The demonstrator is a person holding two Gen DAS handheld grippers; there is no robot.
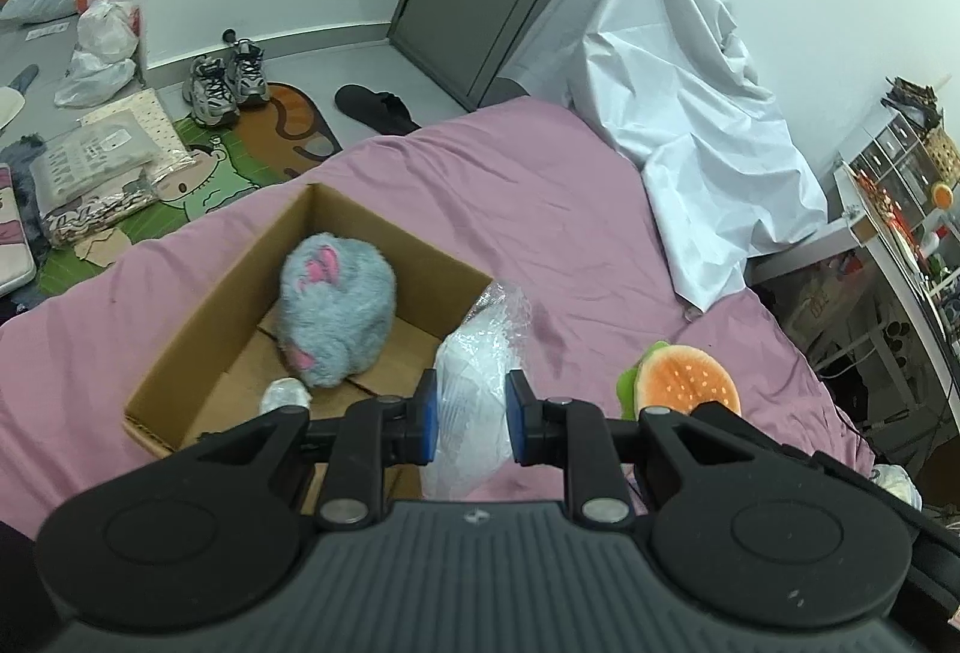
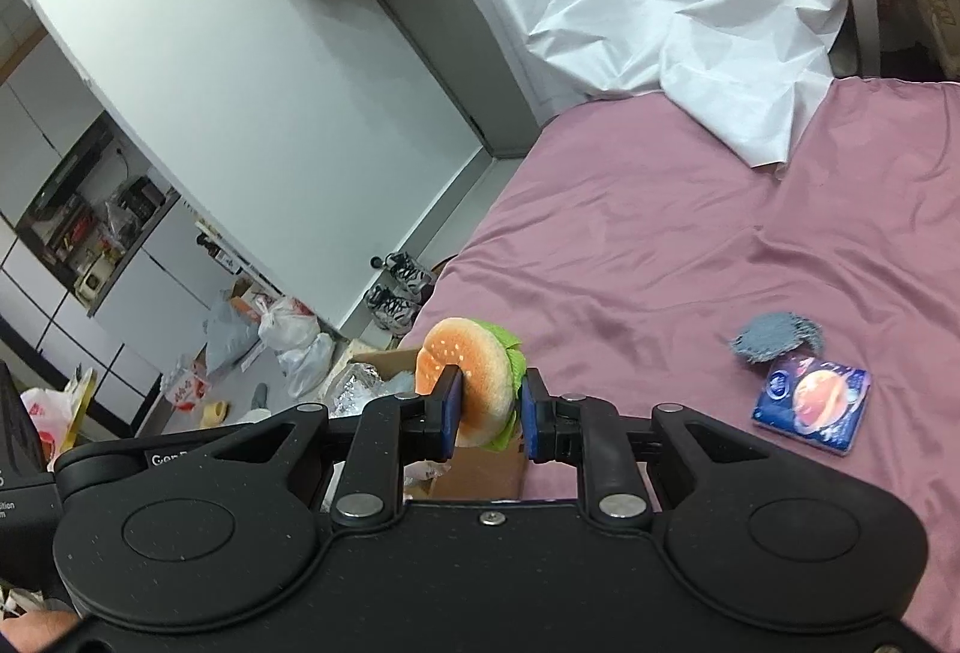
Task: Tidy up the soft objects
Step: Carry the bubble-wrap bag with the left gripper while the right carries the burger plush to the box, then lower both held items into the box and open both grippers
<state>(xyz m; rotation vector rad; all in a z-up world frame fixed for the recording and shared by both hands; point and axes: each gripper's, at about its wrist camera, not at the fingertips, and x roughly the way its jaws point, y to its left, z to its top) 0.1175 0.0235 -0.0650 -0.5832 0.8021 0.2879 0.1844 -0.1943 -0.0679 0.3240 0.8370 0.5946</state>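
My left gripper is shut on a white soft item wrapped in clear plastic, held above the near right corner of an open cardboard box on the pink bed. Inside the box lies a grey fluffy plush with pink paws and a small plastic-wrapped item. My right gripper is shut on a plush hamburger, its orange bun facing left and green lettuce at the right pad. The left wrist view shows that hamburger to the right of the box. The box edge peeks behind the burger.
A pink sheet covers the bed, with a white cloth draped at its far end. A grey fuzzy pad and a blue planet-print square lie on the bed at right. Sneakers, bags and packages crowd the floor.
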